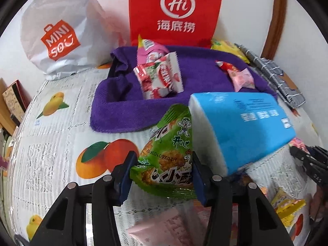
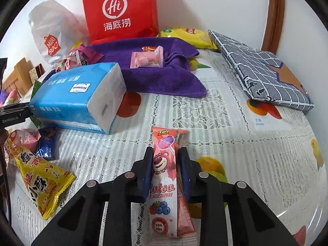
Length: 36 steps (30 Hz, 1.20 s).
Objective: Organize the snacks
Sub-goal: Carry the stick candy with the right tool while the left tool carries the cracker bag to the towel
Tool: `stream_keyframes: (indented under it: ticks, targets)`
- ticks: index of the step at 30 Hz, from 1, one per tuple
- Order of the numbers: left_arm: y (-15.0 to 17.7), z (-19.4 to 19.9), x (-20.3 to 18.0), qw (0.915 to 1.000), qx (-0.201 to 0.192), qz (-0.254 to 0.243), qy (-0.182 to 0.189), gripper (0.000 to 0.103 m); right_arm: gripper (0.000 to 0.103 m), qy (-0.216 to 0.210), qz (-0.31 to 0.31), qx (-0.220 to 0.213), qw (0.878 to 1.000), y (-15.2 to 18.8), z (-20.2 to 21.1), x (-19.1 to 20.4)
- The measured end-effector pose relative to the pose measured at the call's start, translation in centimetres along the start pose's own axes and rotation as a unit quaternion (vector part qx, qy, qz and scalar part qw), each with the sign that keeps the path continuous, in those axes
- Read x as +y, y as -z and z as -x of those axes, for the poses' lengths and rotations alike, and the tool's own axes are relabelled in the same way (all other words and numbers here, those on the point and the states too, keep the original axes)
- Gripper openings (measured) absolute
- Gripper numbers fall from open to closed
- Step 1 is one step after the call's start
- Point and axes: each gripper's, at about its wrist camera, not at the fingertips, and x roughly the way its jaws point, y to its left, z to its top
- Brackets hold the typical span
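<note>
From the left wrist view, the left hand-held gripper (image 1: pixel 163 176) is clenched on a green snack packet (image 1: pixel 167 155), lifted over the fruit-print worktop (image 1: pixel 53 143) just in front of a purple towel (image 1: pixel 127 110) that carries a red-and-white snack bag (image 1: pixel 160 78) and a small pink candy (image 1: pixel 243 80); a blue tissue pack (image 1: pixel 242 127) touches the packet's right side. From the right wrist view, the right hand-held gripper (image 2: pixel 166 168) grasps a long pink snack stick (image 2: pixel 164 176) above the worktop, with a yellow snack packet (image 2: pixel 43 180) lying at the left.
</note>
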Motion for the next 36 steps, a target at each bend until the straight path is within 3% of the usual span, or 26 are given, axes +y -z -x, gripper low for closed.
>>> stream_keyframes:
  ticks: [9, 14, 17, 21, 26, 36]
  targets:
    - [-0.3, 0.9, 0.7, 0.9995, -0.021, 0.019, 0.011, 0.048, 0.025, 0.000, -0.002, -0.001, 1.000, 0.0, 0.0, 0.1]
    - [-0.7, 2.0, 1.2, 0.9982, -0.040, 0.025, 0.038, 0.048, 0.022, 0.010, -0.001, 0.002, 1.000, -0.1, 0.2, 0.2]
    - [-1.3, 3.2, 1.3, 0.9982, -0.046, 0.024, 0.028, 0.048, 0.022, 0.001, -0.007, -0.001, 1.000, -0.8, 1.1, 0.2]
    - [-2.6, 5.4, 1.3, 0.9974, -0.057, 0.026, 0.034, 0.048, 0.022, 0.002, -0.003, -0.036, 0.999, -3.5, 3.9, 0.7]
    - [-5.8, 7.6, 0.9, 0.9960, -0.085, 0.024, 0.011, 0.048, 0.022, -0.001, 0.012, -0.070, 0.998, -8.6, 5.6, 2.2]
    - [-12.3, 9.5, 0.0, 0.9920, -0.124, 0.020, 0.010, 0.048, 0.022, -0.037, 0.013, -0.112, 0.993, -17.3, 4.9, 4.5]
